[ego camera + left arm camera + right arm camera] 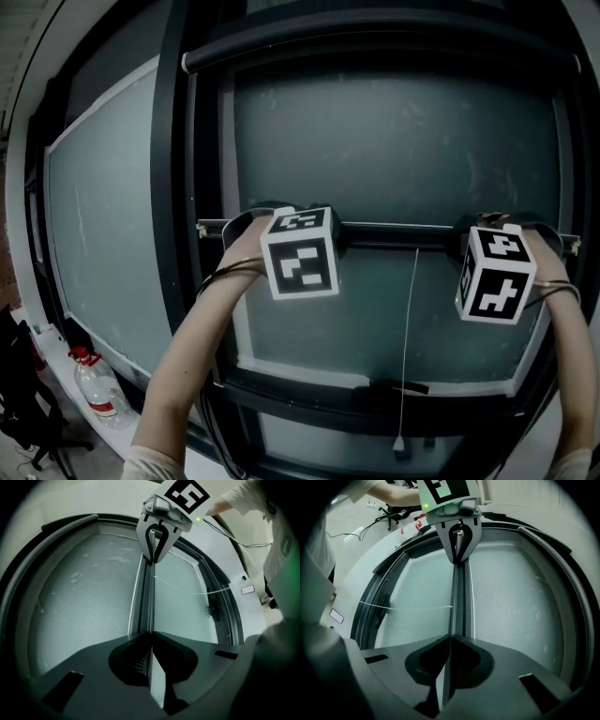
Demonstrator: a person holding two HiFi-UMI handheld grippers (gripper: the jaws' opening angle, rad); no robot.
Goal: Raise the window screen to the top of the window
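Head view: your left tongs [151, 638] and right tongs [449, 640] both clamp the window screen's bottom bar [394, 234], lying level halfway up; the top roller [375, 49] sits straight above.

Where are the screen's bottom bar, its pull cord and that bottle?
screen bar [394, 234]: head view, bar's middle.
pull cord [409, 328]: head view, mid-length.
bottle [94, 386]: head view, its body.

Window frame [173, 187]: dark, heavy, centre of the frame.
Side pane [103, 216]: grey, left of centre.
Sill [54, 361]: white, lower left, carrying plastic bottles [94, 386].
Chair [23, 394]: dark, bottom left corner.
Wall [19, 56]: pale, upper left.
Light: dim, greyish.
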